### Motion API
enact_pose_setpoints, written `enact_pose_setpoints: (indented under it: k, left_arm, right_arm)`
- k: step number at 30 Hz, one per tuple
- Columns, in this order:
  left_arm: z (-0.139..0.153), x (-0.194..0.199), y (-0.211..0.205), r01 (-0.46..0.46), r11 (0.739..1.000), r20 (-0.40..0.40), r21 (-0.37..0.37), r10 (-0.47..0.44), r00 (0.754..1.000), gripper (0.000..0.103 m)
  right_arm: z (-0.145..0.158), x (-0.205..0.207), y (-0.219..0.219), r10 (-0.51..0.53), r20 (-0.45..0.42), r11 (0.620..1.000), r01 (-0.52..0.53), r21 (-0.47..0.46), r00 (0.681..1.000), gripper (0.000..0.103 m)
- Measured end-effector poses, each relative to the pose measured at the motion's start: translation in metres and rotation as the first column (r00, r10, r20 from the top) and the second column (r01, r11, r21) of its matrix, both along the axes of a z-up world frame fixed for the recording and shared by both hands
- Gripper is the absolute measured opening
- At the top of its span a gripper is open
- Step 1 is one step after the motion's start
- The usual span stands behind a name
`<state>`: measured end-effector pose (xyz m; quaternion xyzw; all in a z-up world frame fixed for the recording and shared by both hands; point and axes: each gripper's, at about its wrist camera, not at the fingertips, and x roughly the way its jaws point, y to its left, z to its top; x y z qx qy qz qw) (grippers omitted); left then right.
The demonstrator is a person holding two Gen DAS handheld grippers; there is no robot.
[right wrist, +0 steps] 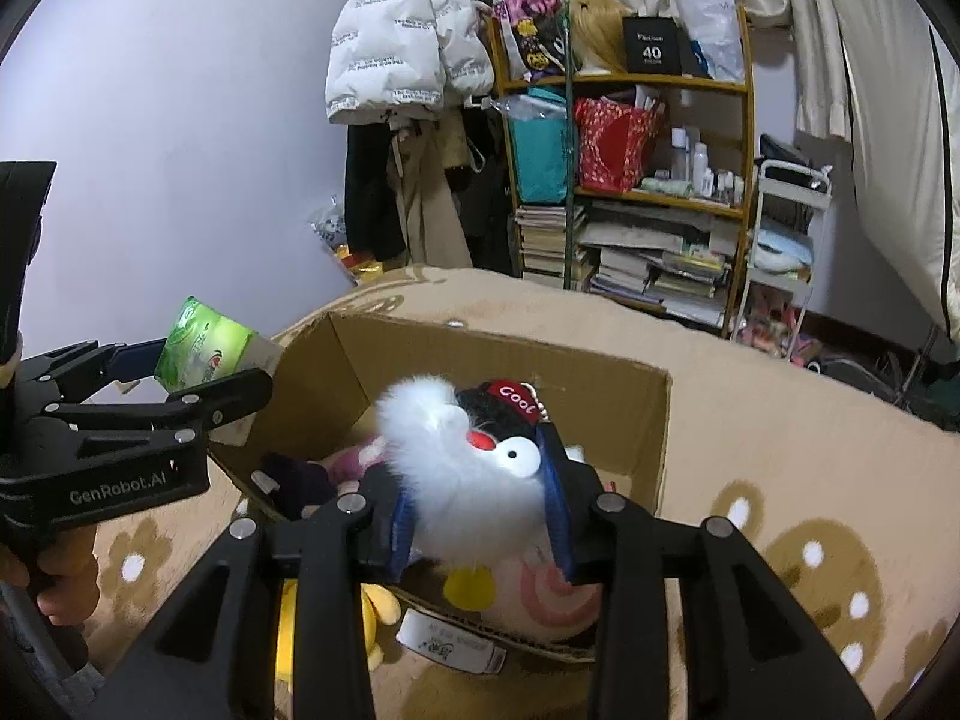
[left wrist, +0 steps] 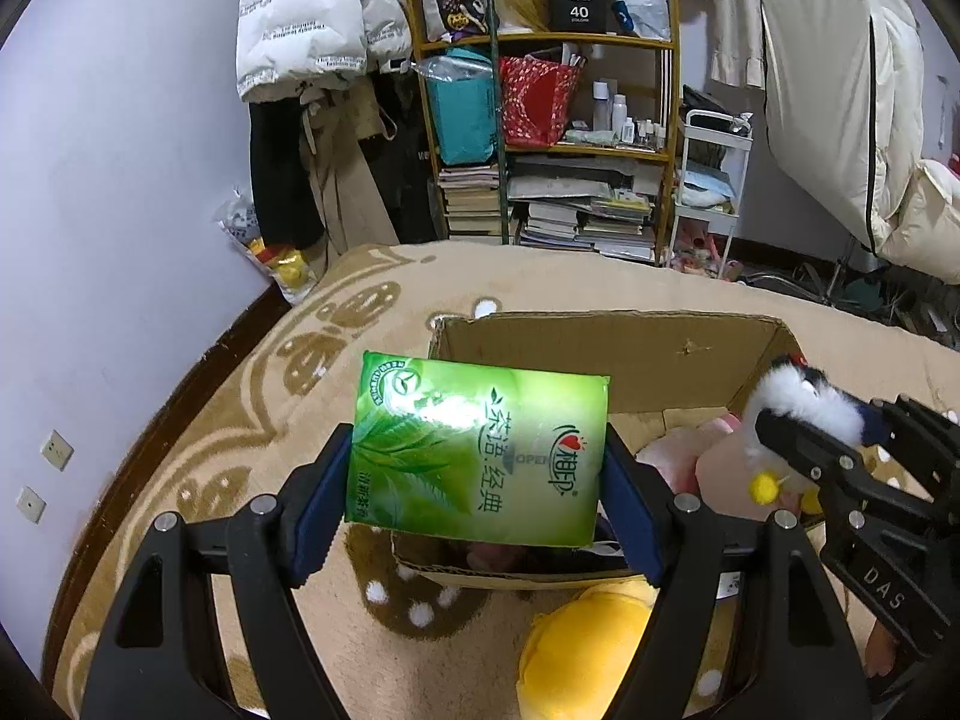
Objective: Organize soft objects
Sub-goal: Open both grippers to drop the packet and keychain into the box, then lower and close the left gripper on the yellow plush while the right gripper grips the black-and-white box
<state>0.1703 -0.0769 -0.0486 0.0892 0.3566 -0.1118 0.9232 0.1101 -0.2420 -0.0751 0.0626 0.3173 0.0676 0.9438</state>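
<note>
Plush penguin's (right wrist: 474, 468) cap reads "Cool"; black box (left wrist: 577, 5) reads "40".

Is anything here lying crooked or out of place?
Mostly no. One yellow plush toy lies on the tan patterned blanket outside the open cardboard box, while other soft toys are already inside. The box's near edge looks somewhat crumpled.

My left gripper (left wrist: 477, 456) is matte black, its jaws lined with blue pads (left wrist: 318, 510) and its linkage arms pinned with round silver rivets (left wrist: 264, 504); white "GenRobot.AI" lettering runs along its side in the right wrist view. My right gripper (right wrist: 480, 498) is built alike, black with blue pads (right wrist: 403, 531), silver rivets and "DAS" on its flank. My bare-skinned hand (right wrist: 63, 576) wraps the left handle.
</note>
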Motion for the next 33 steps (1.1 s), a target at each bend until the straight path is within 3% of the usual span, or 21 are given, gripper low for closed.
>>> enact_pose_setpoints:
  k: [9,11,15,17,20,23,29,33]
  left_arm:
    - [0.000,-0.002,0.003,-0.009,1.000,0.010,0.009,0.009,1.000,0.083]
    - [0.001,-0.004,0.003,-0.010,1.000,0.010,0.018,0.010,1.000,0.084]
    - [0.001,-0.010,0.004,-0.007,0.999,-0.002,0.034,0.007,1.000,0.084]
    - [0.001,-0.015,0.005,-0.006,0.998,0.002,0.057,0.006,1.000,0.084]
    - [0.002,-0.022,0.007,-0.012,0.997,-0.004,0.075,0.012,1.000,0.084]
    - [0.004,-0.030,0.014,-0.025,0.997,-0.019,0.069,0.026,0.999,0.099]
    - [0.006,-0.046,0.020,-0.012,0.998,-0.051,0.062,0.015,0.999,0.099]
    - [0.000,-0.055,0.017,0.027,0.996,-0.100,0.089,-0.018,0.995,0.100]
  right_arm:
    - [0.001,-0.002,-0.005,-0.010,-0.008,1.000,0.010,0.015,1.000,0.047]
    - [0.002,-0.004,-0.007,-0.015,-0.007,0.999,0.016,0.029,1.000,0.060]
    - [0.010,-0.011,-0.012,-0.031,0.003,0.998,0.031,0.046,1.000,0.069]
    - [0.013,-0.017,-0.015,-0.027,0.003,0.998,0.027,0.051,1.000,0.083]
    - [0.015,-0.026,-0.016,-0.037,-0.005,0.998,0.038,0.049,0.999,0.084]
    - [0.017,-0.034,-0.018,-0.042,-0.022,0.997,0.044,0.062,0.999,0.092]
    - [0.016,-0.047,-0.021,-0.073,-0.059,0.992,0.078,0.099,0.996,0.102]
    - [0.008,-0.050,-0.017,-0.083,-0.096,0.990,0.093,0.104,0.992,0.103]
